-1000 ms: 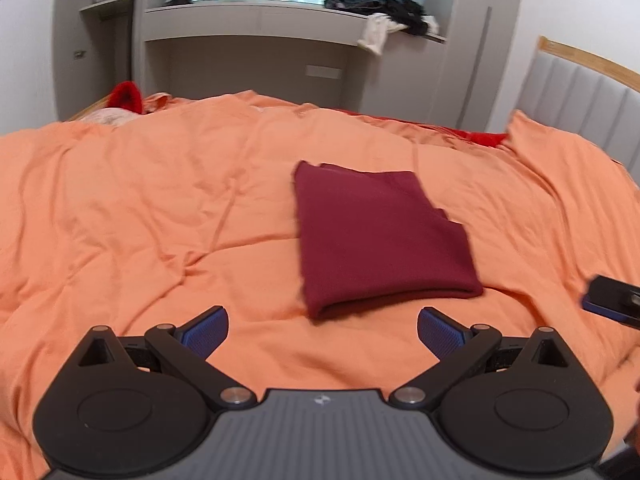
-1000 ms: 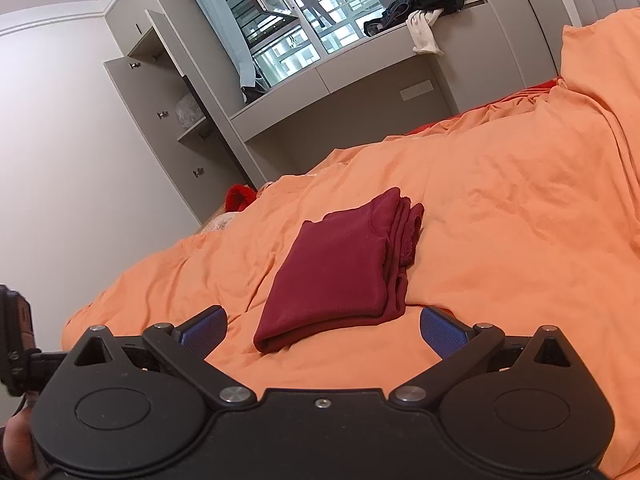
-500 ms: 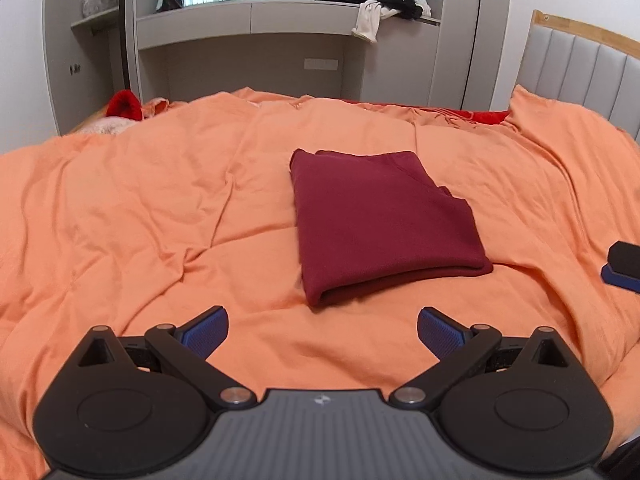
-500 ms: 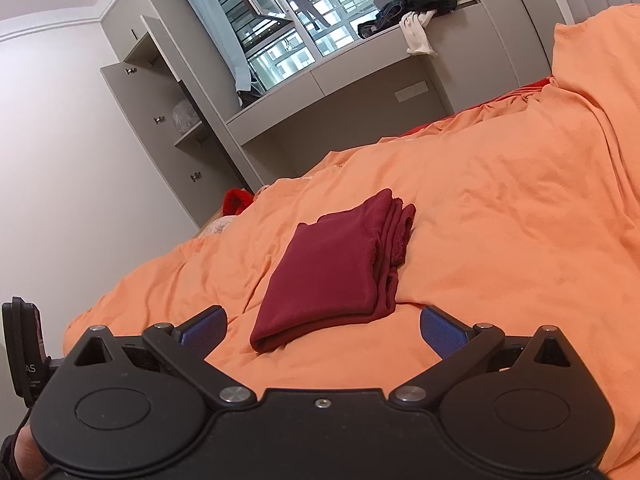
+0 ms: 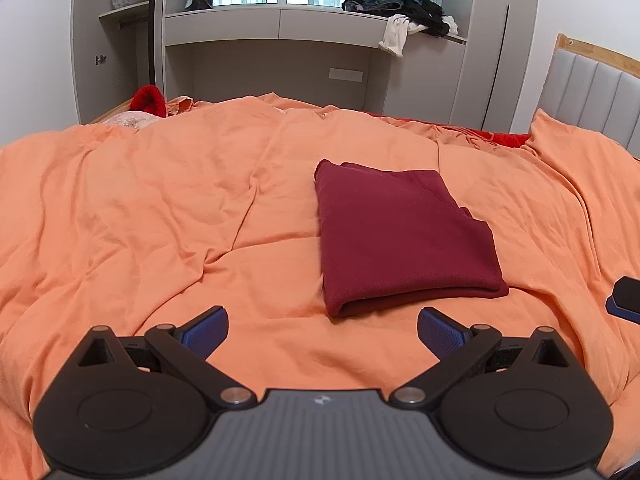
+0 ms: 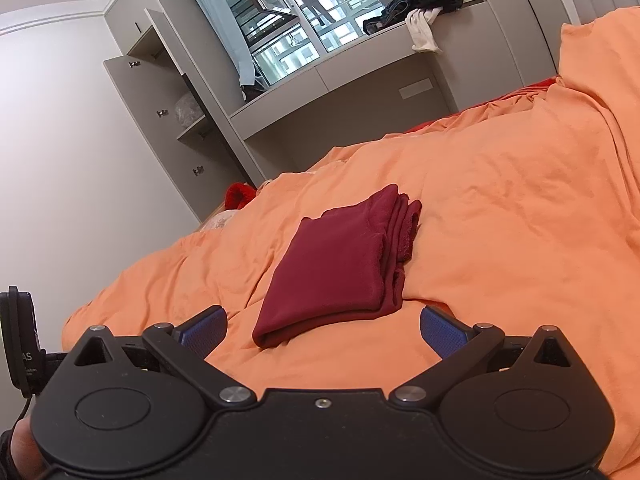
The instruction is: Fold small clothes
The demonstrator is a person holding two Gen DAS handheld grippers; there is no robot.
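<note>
A dark red garment point(image 5: 404, 236) lies folded into a neat rectangle on the orange bed cover point(image 5: 160, 216). In the right wrist view the same red garment point(image 6: 340, 268) shows its stacked layers along its right edge. My left gripper point(image 5: 322, 330) hovers open just short of the garment's near edge, nothing between its blue pads. My right gripper point(image 6: 323, 330) is open too, close to the garment's near corner, holding nothing. A tip of the right gripper point(image 5: 624, 296) shows at the far right of the left wrist view.
A grey padded headboard point(image 5: 592, 88) stands at the right. Behind the bed is a grey cabinet with a window ledge carrying dark and white clothes point(image 5: 412, 12). A red item point(image 5: 149, 100) lies at the far left corner of the bed. An open cupboard door point(image 6: 132, 128) stands left.
Both grippers have drawn back and lifted a little; the folded garment sits slightly farther off in both views. The garment itself has not moved. Both grippers stay open.
</note>
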